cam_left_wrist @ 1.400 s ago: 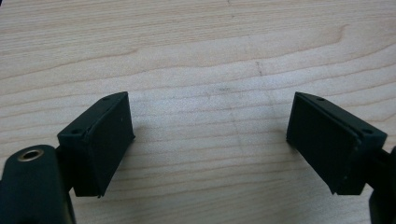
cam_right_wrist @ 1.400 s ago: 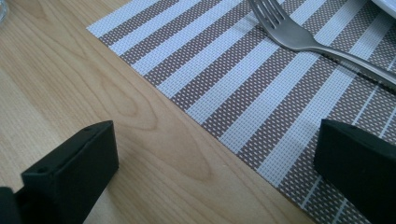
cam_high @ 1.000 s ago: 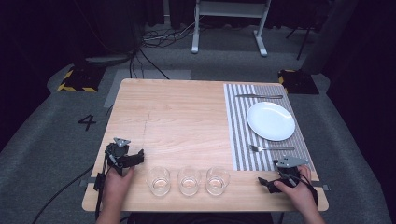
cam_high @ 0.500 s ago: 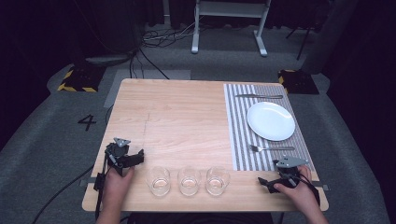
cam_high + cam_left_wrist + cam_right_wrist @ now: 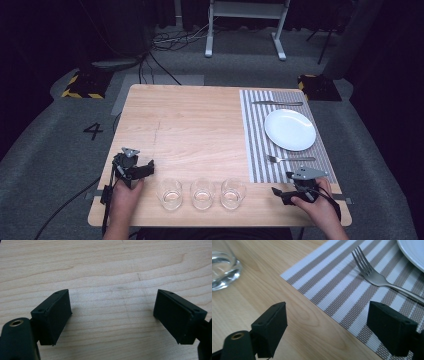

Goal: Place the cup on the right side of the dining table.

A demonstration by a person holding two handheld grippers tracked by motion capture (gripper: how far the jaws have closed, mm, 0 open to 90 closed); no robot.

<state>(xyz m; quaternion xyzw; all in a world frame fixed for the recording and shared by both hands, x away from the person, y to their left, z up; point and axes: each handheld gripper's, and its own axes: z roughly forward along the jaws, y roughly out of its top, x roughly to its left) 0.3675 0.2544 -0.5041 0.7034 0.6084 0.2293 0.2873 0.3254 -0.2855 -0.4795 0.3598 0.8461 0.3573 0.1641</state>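
Wood covers the top of the table (image 5: 200, 125), and it is light in colour. A striped mat (image 5: 255, 140) lies on the right part of it. On the mat sits a white plate (image 5: 290, 129). A knife (image 5: 276, 103) lies on the mat past the plate, at the far end. A fork (image 5: 290, 159) lies on the mat on the near side of the plate.

Three clear glasses stand in a row along the near edge of the table: a left glass (image 5: 171, 193), a middle glass (image 5: 203, 193) and a right glass (image 5: 233, 192). They look empty, though it is hard to be sure from the high view.

The left gripper (image 5: 142, 170) is held by the person's left hand (image 5: 123, 196), just beside the left glass. Its jaws are spread wide apart with nothing between them. In the left gripper view they hang over bare wood.

The right gripper (image 5: 280, 192) is held by the right hand (image 5: 315, 201) near the right corner of the table, close to the near end of the mat. Its jaws are also wide apart and hold nothing. In the right gripper view one jaw is over the wood and the other is over the mat, with the fork's prongs (image 5: 362, 258) ahead and a glass at the top left.
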